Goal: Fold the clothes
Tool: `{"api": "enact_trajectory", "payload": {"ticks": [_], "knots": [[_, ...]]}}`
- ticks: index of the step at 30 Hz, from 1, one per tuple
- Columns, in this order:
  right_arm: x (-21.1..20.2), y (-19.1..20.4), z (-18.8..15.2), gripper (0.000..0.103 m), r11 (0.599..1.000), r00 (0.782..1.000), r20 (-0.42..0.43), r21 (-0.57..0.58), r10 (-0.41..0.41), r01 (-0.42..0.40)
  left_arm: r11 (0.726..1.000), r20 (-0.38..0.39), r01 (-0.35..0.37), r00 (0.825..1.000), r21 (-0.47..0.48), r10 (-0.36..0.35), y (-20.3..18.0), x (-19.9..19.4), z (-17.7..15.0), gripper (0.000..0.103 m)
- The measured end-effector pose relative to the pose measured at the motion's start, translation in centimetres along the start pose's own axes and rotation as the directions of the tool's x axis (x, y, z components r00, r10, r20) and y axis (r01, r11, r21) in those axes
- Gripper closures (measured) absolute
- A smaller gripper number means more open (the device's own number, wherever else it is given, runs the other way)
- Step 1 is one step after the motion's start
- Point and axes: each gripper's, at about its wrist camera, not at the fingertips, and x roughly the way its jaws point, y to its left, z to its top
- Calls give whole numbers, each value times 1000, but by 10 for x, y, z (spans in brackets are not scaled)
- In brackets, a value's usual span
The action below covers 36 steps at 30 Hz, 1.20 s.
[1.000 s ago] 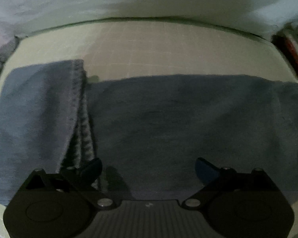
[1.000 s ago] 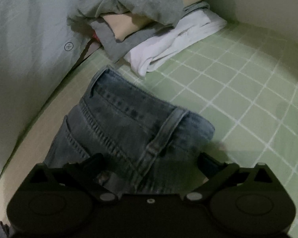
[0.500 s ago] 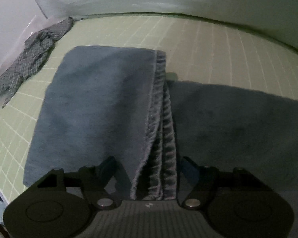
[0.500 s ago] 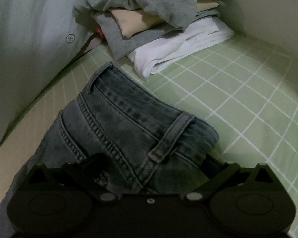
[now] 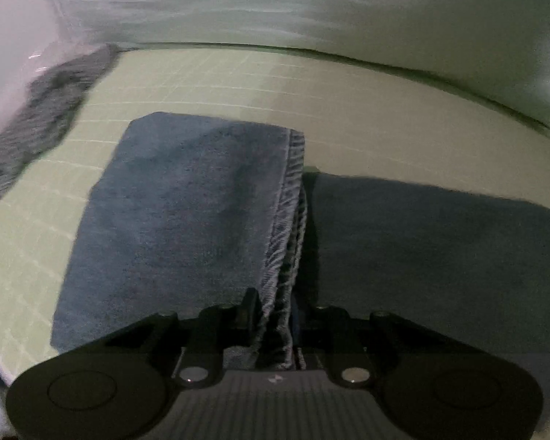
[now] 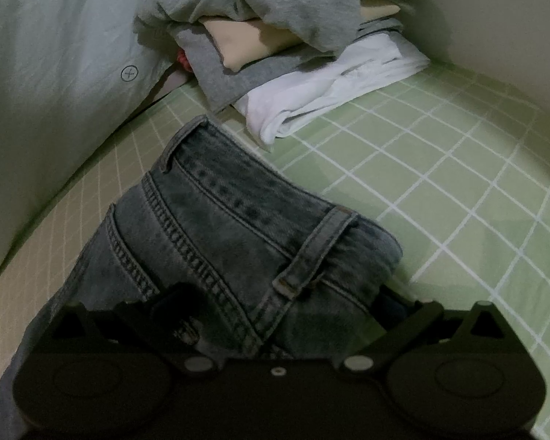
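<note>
The dark grey patterned cloth at the left is motion-blurred; its pattern cannot be read. The blue denim jeans run out of the right wrist view at the lower left, and the black right gripper body hides their near part. A small red item lies mostly hidden beneath the pile of grey, beige and white garments.

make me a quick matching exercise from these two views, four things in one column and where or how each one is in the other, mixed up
Things:
1. jeans hem
2. jeans waistband
3. white garment
4. dark patterned cloth

Places or states:
A. bottom of the clothes pile
B. pinched in the left gripper
C. lying at the far left of the green checked sheet
D. between the right gripper's jaws

Pairs: 1-B, 2-D, 3-A, 4-C
</note>
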Motion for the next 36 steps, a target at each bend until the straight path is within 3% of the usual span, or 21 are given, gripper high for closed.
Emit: {"api": "enact_trajectory", "payload": {"ticks": [3,5,9,12,15,18,21,23,26,28,33,36], "knots": [[-2,-1,-3,0,1000,1000,3,0,-1,1,997,-20,-14,1000,70,16,-11,6,-10,79],[-2,-1,-2,0,1000,1000,-2,-4,-3,3,999,-51,-21,998,43,23,-12,19,-13,70],[-1,-2,1,0,1000,1000,-26,15,1,-1,998,-74,55,996,29,-53,-19,29,-9,20],[-1,-5,2,0,999,1000,-19,30,18,-18,997,-86,54,995,58,-49,-28,35,-10,3],[-1,-5,1,0,1000,1000,-9,16,24,-24,995,-98,53,994,87,-45,-38,41,-10,0],[-4,-5,0,12,999,1000,-6,10,31,-31,994,-96,57,994,94,-48,-41,42,-12,0],[-9,-11,-3,36,997,998,-5,26,67,-67,993,-96,63,994,102,-53,-41,41,-14,0],[-13,-14,-4,58,994,995,-8,44,98,-98,993,-103,74,993,95,-64,-38,39,-14,0],[-30,-5,-4,82,995,995,31,-22,98,-97,992,-84,126,989,31,-123,-22,28,-9,0],[-43,4,-3,84,993,993,64,-76,98,-93,988,-43,152,987,-10,-152,-9,14,-9,0],[-79,30,-7,85,980,981,151,-171,124,-97,988,57,129,991,-90,-124,27,-14,-7,0],[-97,43,-13,85,977,972,186,-182,143,-109,976,100,150,986,-157,-136,53,-23,-7,0]]}}
